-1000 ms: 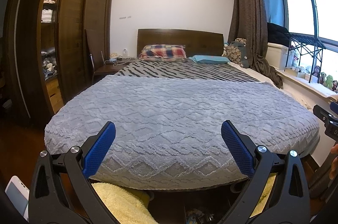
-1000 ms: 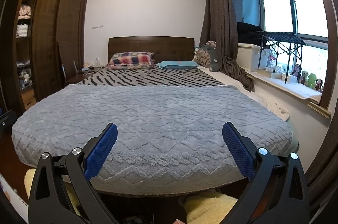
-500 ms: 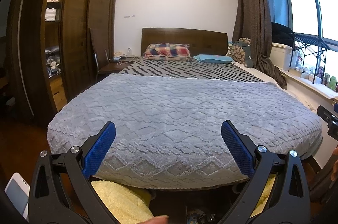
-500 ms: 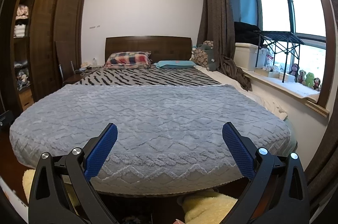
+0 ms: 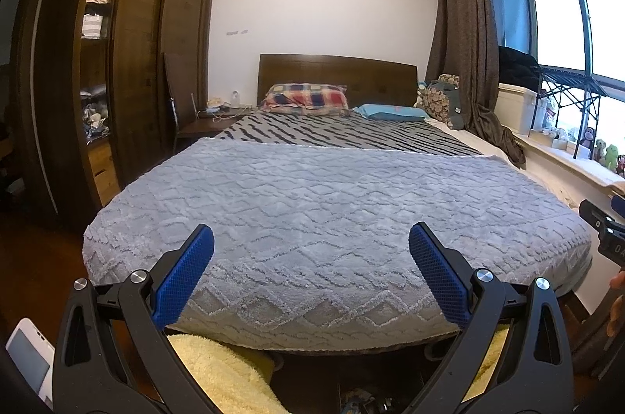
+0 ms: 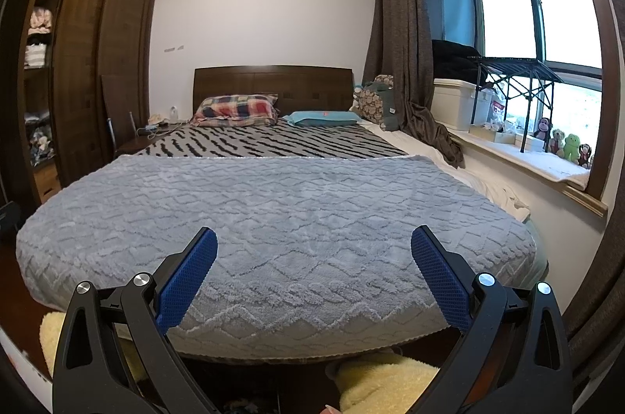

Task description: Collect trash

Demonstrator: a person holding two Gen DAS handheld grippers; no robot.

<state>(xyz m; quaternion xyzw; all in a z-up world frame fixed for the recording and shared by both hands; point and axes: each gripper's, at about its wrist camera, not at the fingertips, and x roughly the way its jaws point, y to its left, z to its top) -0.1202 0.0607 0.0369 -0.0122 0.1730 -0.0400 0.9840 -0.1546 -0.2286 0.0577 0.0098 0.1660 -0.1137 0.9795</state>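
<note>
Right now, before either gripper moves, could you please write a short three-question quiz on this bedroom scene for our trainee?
1. True or false: the left gripper and the right gripper are both open and hold nothing.
2. Which pillow lies nearer the window? A) plaid pillow B) teal pillow
3. Fill in: the grey blanket covers the foot end of the bed; beyond it the cover is ____-striped.

Key:
1. True
2. B
3. Zebra: the striped cover is black and white.
</note>
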